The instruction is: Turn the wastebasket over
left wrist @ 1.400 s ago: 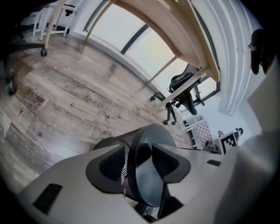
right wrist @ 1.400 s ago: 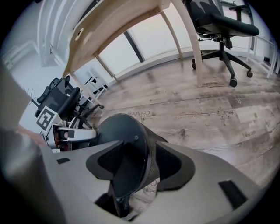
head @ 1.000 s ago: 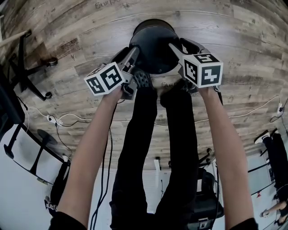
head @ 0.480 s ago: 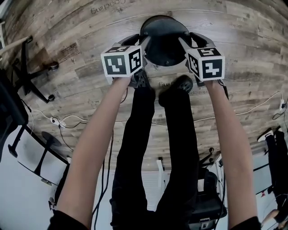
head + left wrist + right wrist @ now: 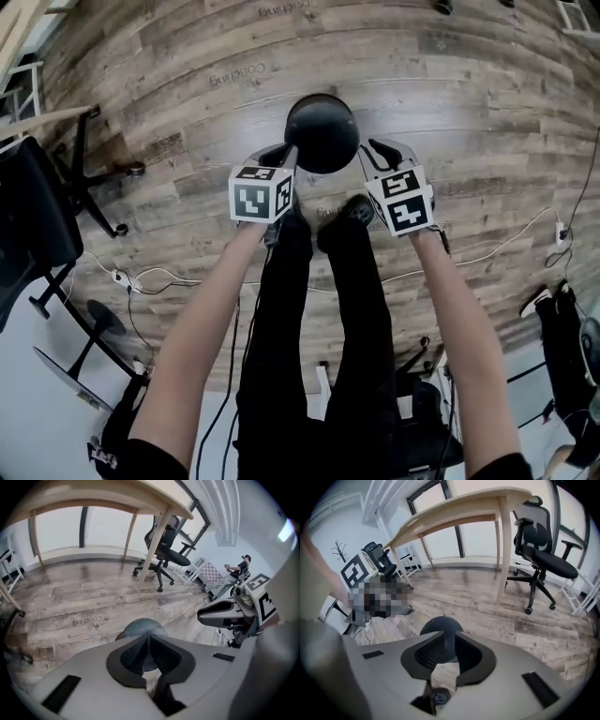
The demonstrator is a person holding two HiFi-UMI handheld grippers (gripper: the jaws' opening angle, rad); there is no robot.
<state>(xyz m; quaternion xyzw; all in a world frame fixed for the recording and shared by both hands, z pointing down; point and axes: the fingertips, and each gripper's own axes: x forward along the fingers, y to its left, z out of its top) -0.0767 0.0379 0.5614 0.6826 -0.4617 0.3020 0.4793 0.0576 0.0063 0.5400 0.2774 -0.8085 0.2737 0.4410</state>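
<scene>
The wastebasket [image 5: 322, 131] is sitting mid-floor [image 5: 187, 103]; the left gripper [image 5: 287, 151] and right gripper [image 5: 371, 146] are hovering over it, their empty jaws having just been closing; the left's are meeting, the right's are leaving a slit.

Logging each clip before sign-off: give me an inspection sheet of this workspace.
Surface: wood-plank floor, lettering printed on some planks.
Job's things: black round plastic wastebasket stands on the floor, apparently closed end up, touched by neither gripper.
Clutter: nothing seen.
Grippers: left gripper's jaws have just closed, tips together, nothing between; right gripper's jaws have just been closing, thin gap left, nothing between.
Cables: white cables trail across the floor.
Surroundings: pale wooden table, black office chair on castors.
</scene>
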